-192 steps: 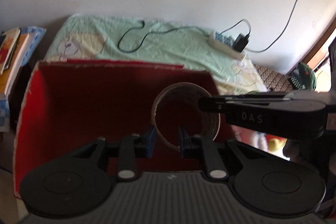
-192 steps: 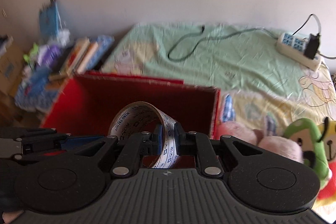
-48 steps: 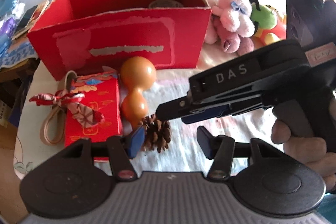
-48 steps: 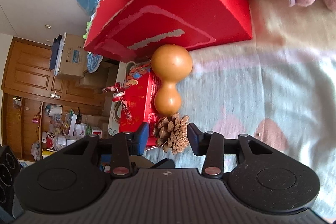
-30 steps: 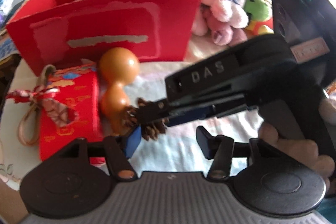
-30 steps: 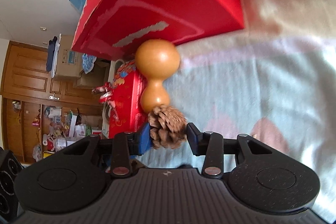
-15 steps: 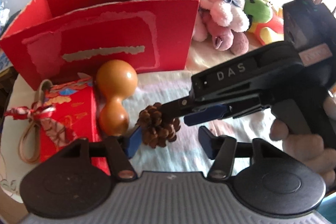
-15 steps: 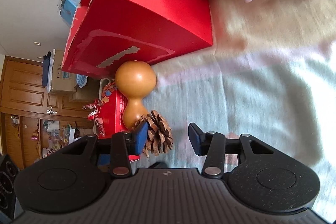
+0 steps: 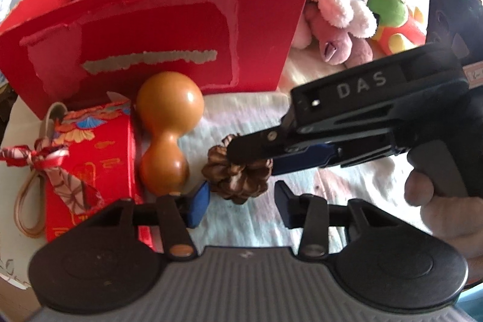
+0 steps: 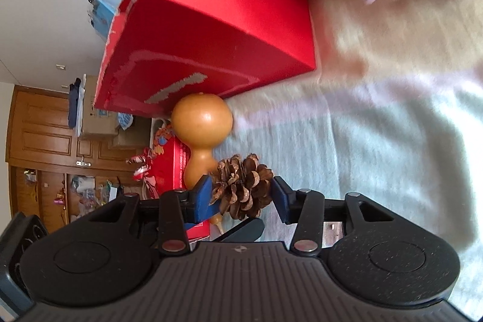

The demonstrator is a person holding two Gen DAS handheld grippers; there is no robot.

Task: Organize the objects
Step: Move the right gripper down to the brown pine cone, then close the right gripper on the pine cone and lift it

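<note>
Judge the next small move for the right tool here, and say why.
Probably close the right tool on the pinecone. Its fingers are open and straddle the cone, which lies on the blanket beside the orange gourd. Once gripped, it could go to the red box, which stands open just behind. The left tool hangs open nearby.

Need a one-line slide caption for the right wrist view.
Right claw open around a pine cone lying beside an orange gourd and red box.
</note>
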